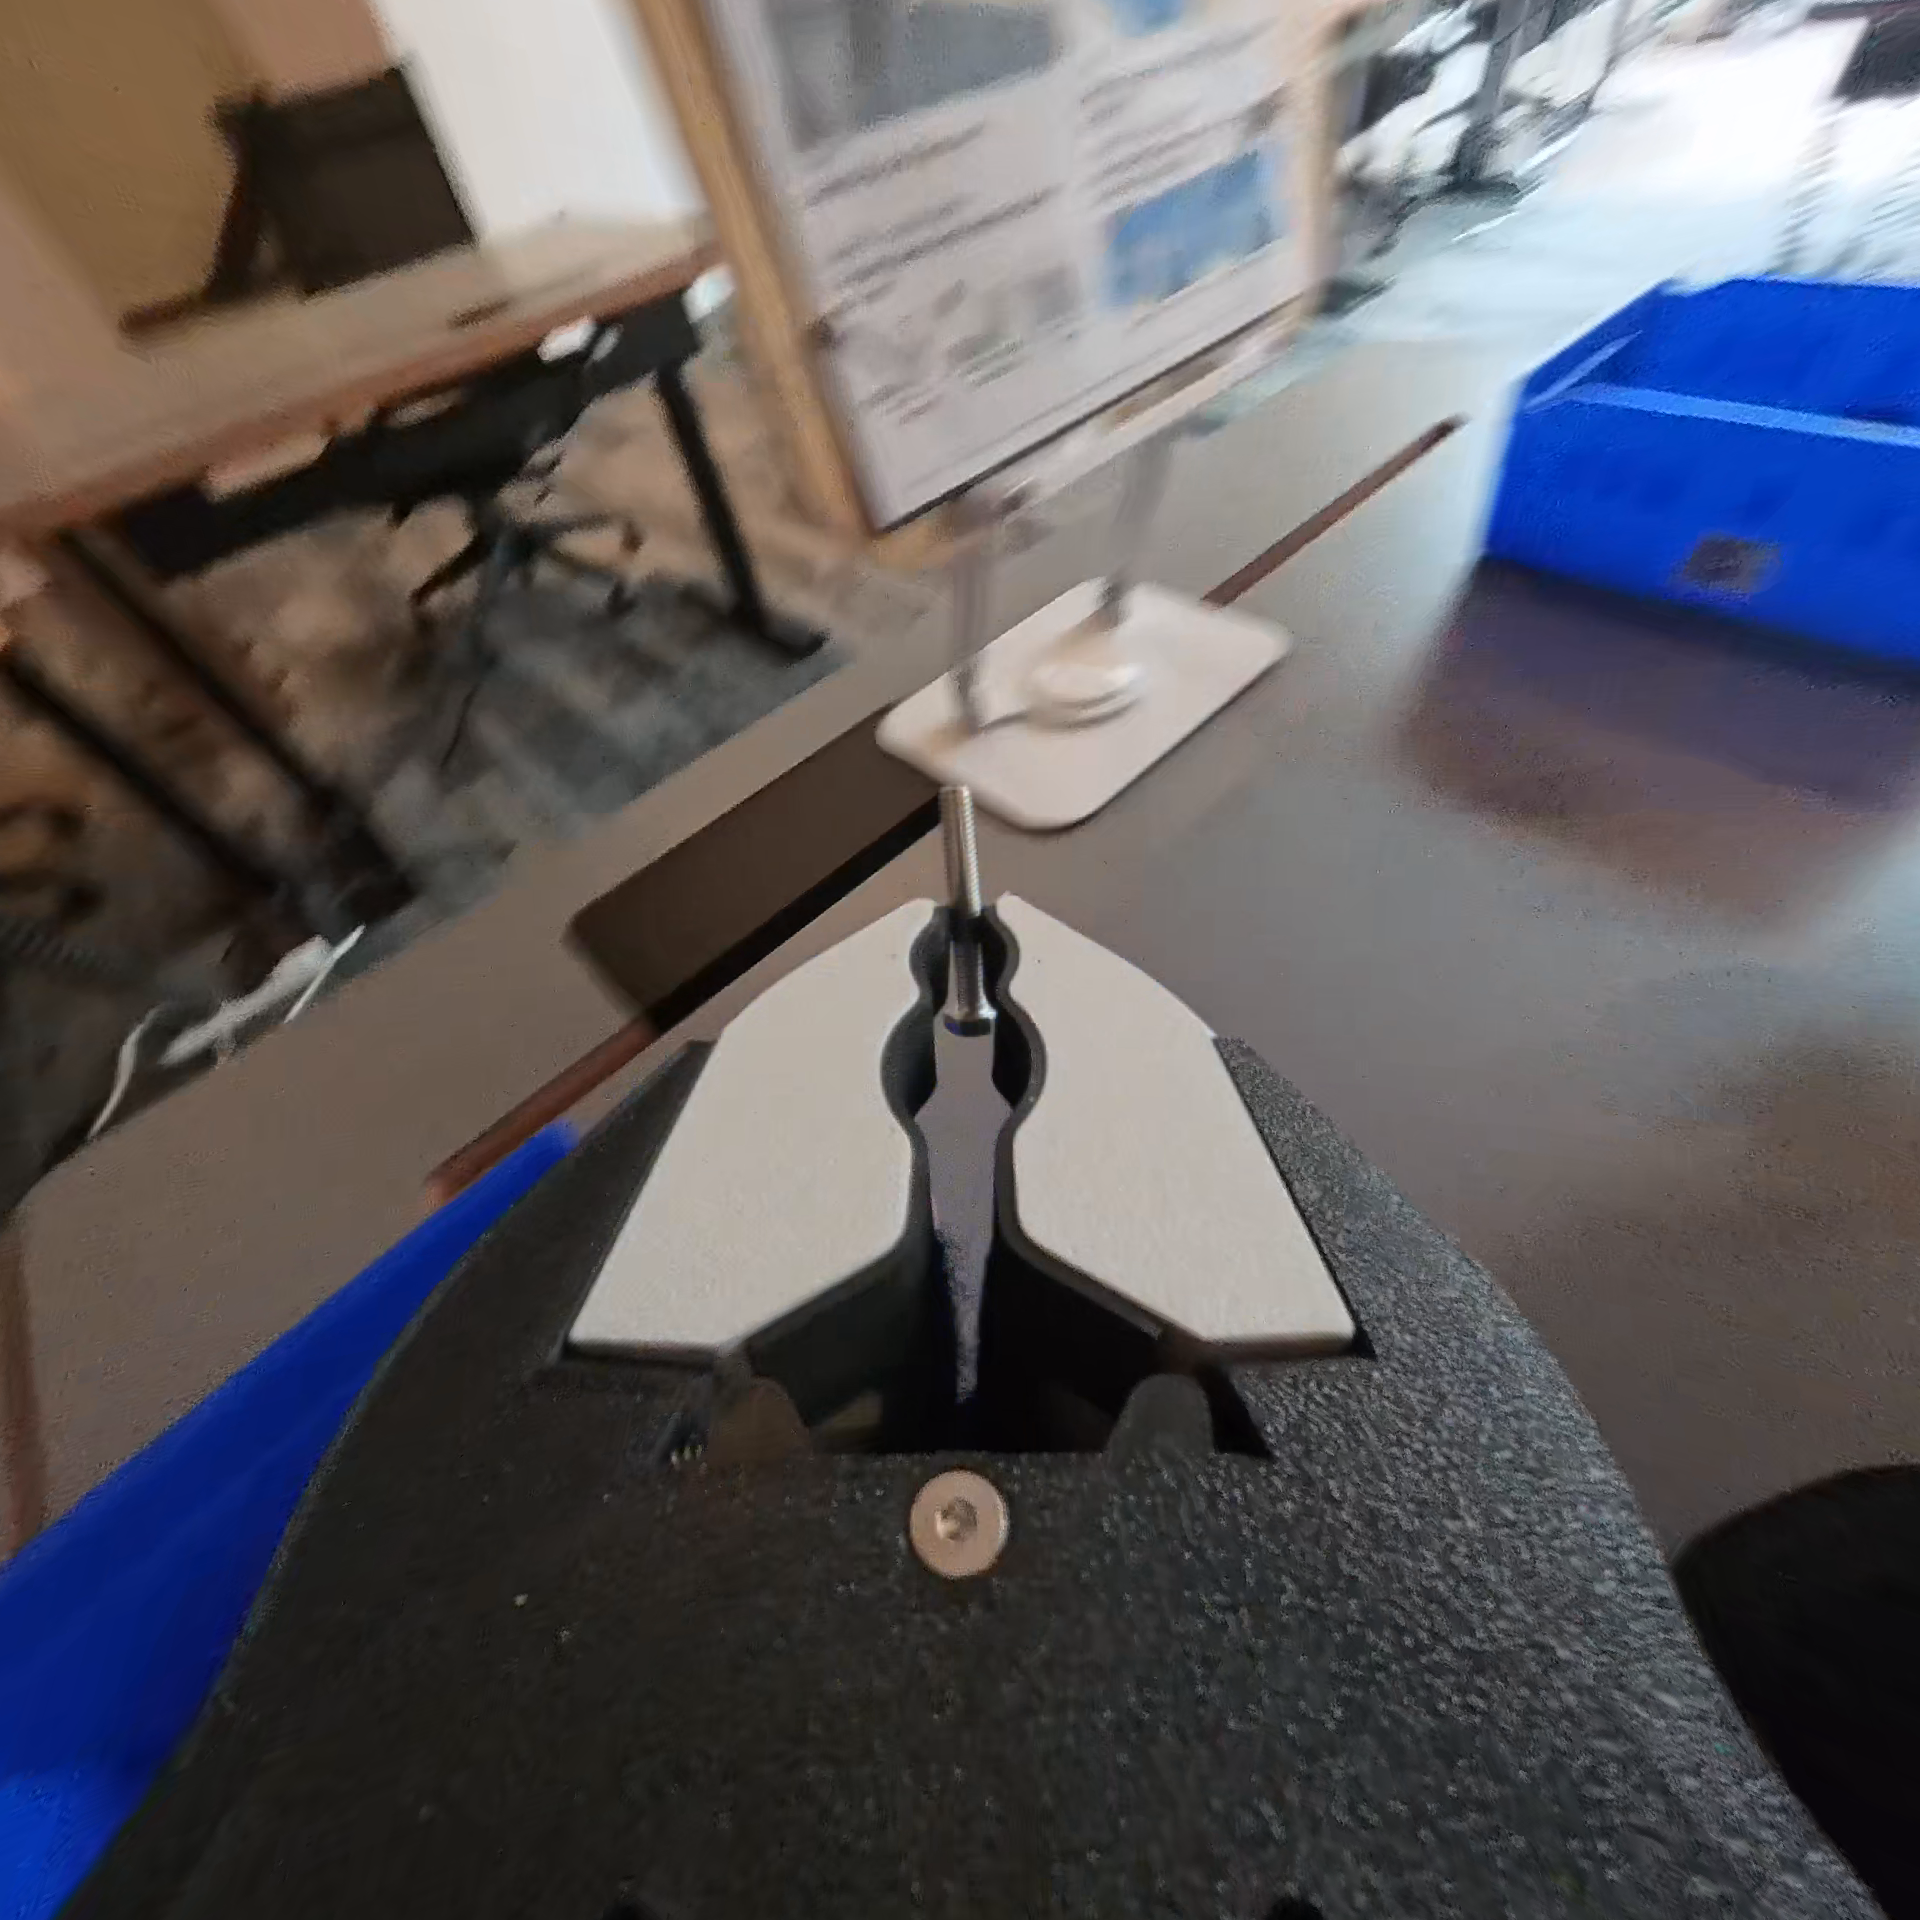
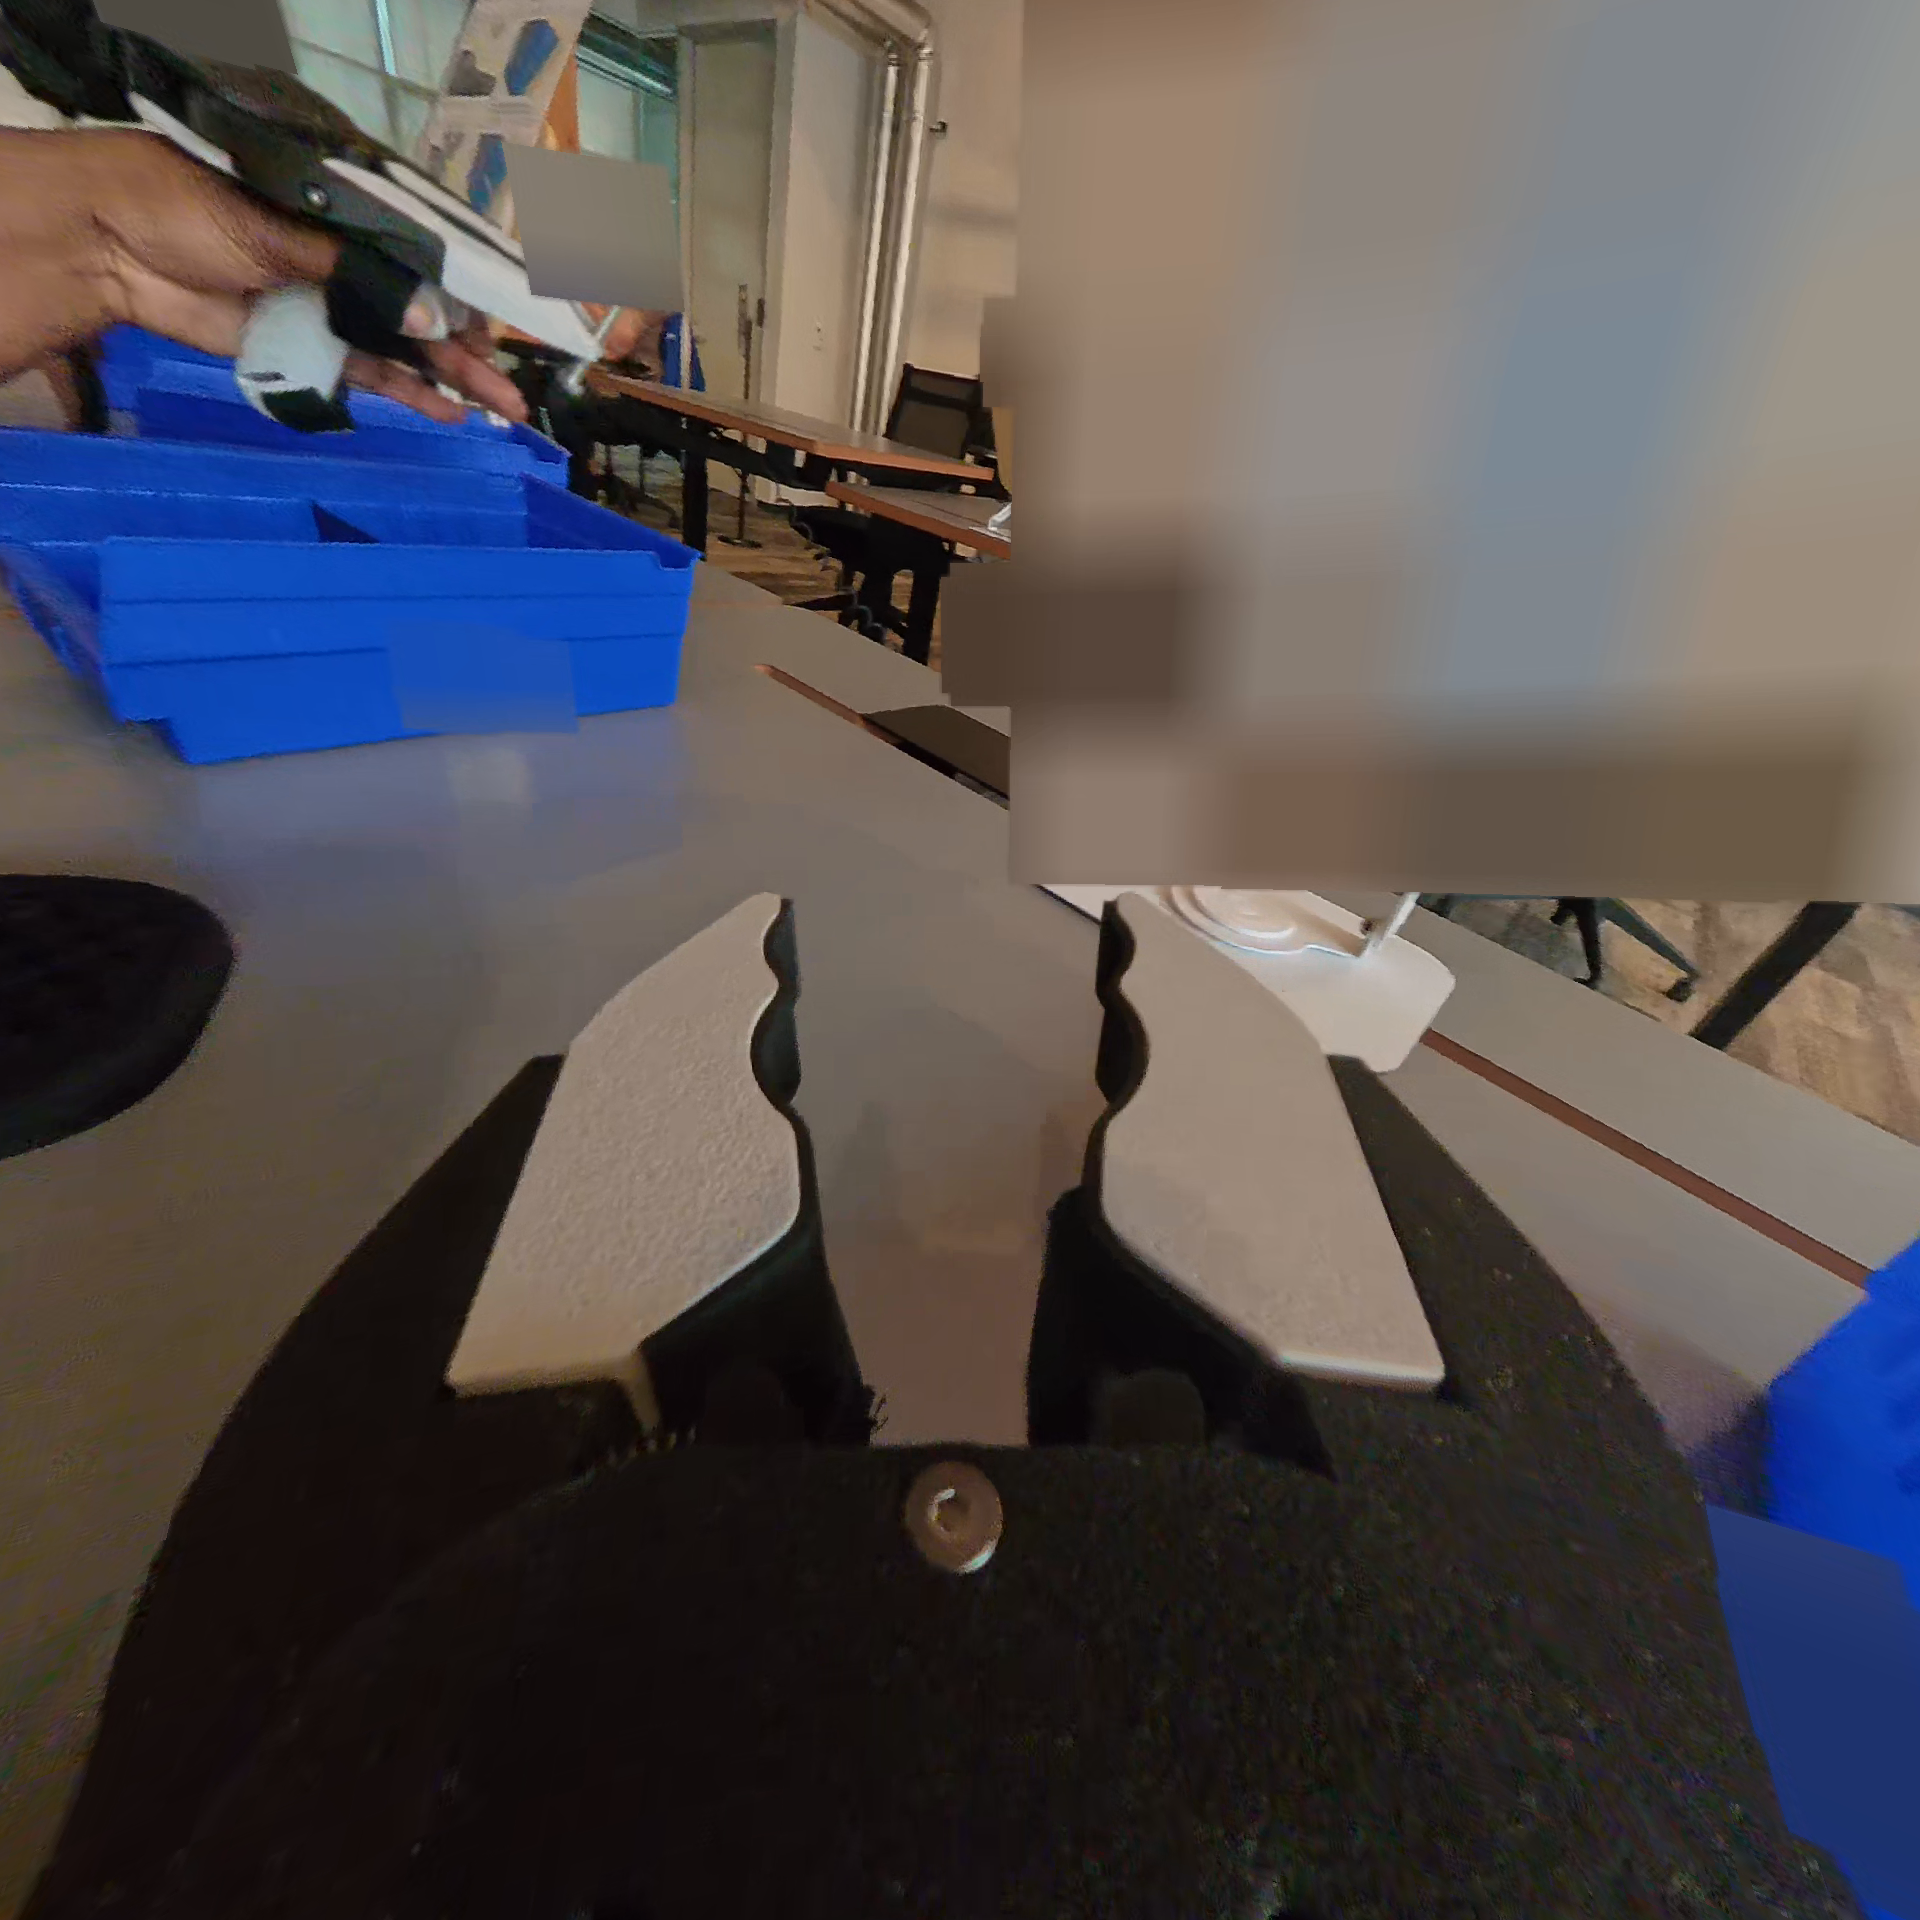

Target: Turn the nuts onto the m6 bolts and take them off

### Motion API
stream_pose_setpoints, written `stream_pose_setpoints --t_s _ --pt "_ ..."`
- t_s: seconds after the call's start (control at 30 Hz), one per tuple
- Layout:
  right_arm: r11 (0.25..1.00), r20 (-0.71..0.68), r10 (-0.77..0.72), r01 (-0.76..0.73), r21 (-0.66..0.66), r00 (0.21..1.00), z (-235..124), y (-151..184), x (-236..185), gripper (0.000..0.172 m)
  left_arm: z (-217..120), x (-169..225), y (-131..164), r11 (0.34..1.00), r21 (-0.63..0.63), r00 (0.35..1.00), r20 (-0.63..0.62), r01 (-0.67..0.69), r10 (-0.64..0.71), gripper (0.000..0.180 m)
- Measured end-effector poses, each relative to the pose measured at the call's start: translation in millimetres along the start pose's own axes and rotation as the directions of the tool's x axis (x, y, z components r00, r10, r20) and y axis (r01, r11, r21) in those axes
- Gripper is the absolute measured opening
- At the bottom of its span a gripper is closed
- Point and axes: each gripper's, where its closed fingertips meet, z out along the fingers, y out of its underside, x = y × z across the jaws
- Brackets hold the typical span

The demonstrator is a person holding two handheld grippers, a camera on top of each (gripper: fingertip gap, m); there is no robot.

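Bolt [image 1: 961, 914] in the left gripper [image 1: 966, 920]: a slim silver one, pinched between the pale fingertips with its head back inside the jaws and its threaded end poking out forward, lifted above the grey table [image 1: 1455, 1039]. Beyond it stands a white sign stand base [image 1: 1091, 707], and blue bins [image 1: 1714, 468] sit farther right. The right gripper [image 2: 945, 997] hovers low over the same tabletop, its fingers spread wide with nothing between them. No nut is visible from where I stand.
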Motion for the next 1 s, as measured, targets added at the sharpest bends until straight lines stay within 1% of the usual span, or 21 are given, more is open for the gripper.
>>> stream_pose_setpoints --t_s 0.1,0.23,0.33,0.43,0.57,0.73,0.83,1.0 --pt "1.0 0.053 0.018 -0.019 0.019 0.998 1 -2 -9 0.053 7 73 -22 0.992 0.109 0.988 -0.133 -0.068 0.083 0.005" --pt "0.998 0.126 0.027 -0.033 0.047 0.992 0 -7 -21 0.05 20 158 -25 0.978 0.173 0.942 -0.292 -0.117 0.165 0.005" --pt "0.996 0.216 0.035 -0.053 0.078 0.976 -2 -13 -35 0.043 26 209 -22 0.971 0.212 0.899 -0.396 -0.108 0.186 0.005" --pt "0.989 0.344 0.046 -0.092 0.118 0.938 -7 -22 -56 0.036 29 249 -21 0.966 0.252 0.854 -0.486 -0.067 0.186 0.005" --pt "0.98 0.447 0.065 -0.141 0.138 0.892 -12 -29 -73 0.031 31 286 -17 0.96 0.281 0.804 -0.57 -0.004 0.17 0.005" --pt "0.967 0.522 0.125 -0.222 0.127 0.844 -15 -32 -82 0.019 38 314 -2 0.965 0.262 0.76 -0.632 0.027 0.15 0.005" --pt "0.971 0.547 0.131 -0.218 0.096 0.827 -14 -27 -89 0.018 42 324 5 0.972 0.235 0.742 -0.656 0.027 0.138 0.005" --pt "0.984 0.582 0.12 -0.175 0.039 0.805 -11 -17 -102 0.015 44 332 10 0.976 0.215 0.73 -0.67 0.015 0.137 0.005"
